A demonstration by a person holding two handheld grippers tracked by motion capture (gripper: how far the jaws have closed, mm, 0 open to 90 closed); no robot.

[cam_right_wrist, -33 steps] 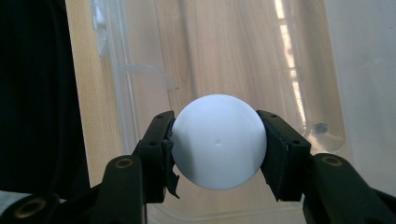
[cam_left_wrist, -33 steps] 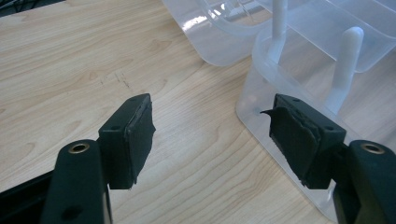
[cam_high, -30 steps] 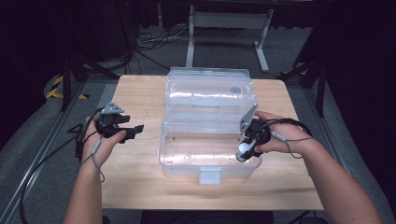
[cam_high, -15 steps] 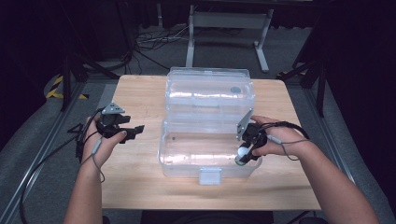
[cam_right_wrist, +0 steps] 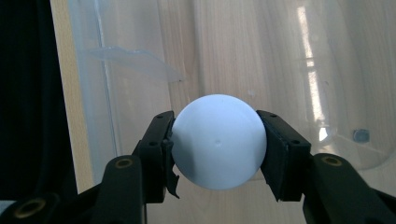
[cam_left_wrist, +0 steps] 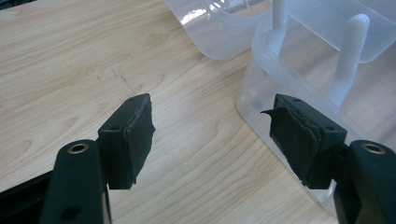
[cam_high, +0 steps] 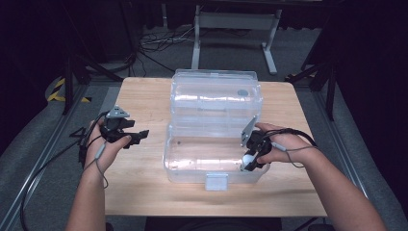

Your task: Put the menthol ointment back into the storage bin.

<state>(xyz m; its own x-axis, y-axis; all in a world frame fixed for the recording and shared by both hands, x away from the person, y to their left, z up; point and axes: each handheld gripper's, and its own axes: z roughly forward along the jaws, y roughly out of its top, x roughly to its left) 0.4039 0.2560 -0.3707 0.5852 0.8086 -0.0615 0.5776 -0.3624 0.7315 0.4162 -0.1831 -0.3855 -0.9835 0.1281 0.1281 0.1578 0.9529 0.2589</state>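
The right gripper [cam_right_wrist: 217, 149] is clamped on a white ball [cam_right_wrist: 218, 141]: its two black pads [cam_right_wrist: 161, 144] press on the ball's left and right sides, and the jaws stand quite far apart because the ball is wide. The ball is smooth, matte and round, with one tiny dimple near its middle (seen in the right gripper view). In the high view the right gripper [cam_high: 250, 161] points down into the near half of a clear plastic storage box [cam_high: 211, 144], at that half's right end, and the ball [cam_high: 248, 159] sits at the gripper's tip, inside the box wall. Whether the ball touches the box floor I cannot tell. Beyond the ball, through the transparent floor, the wooden table [cam_right_wrist: 224, 51] shows.

The box lies open: behind the gripper, its lid [cam_high: 216, 94] is folded back flat on the table, and a pale latch [cam_high: 216, 181] hangs on the near wall, to the left of the gripper.

The left gripper [cam_high: 126, 136] is held above the table [cam_high: 144, 101], well apart from the right one, just beside the left wall of the box. Its jaws stand wide apart with nothing between them; its pads [cam_left_wrist: 140, 135] look worn, and the box corner [cam_left_wrist: 261, 93] is near the right-hand one.
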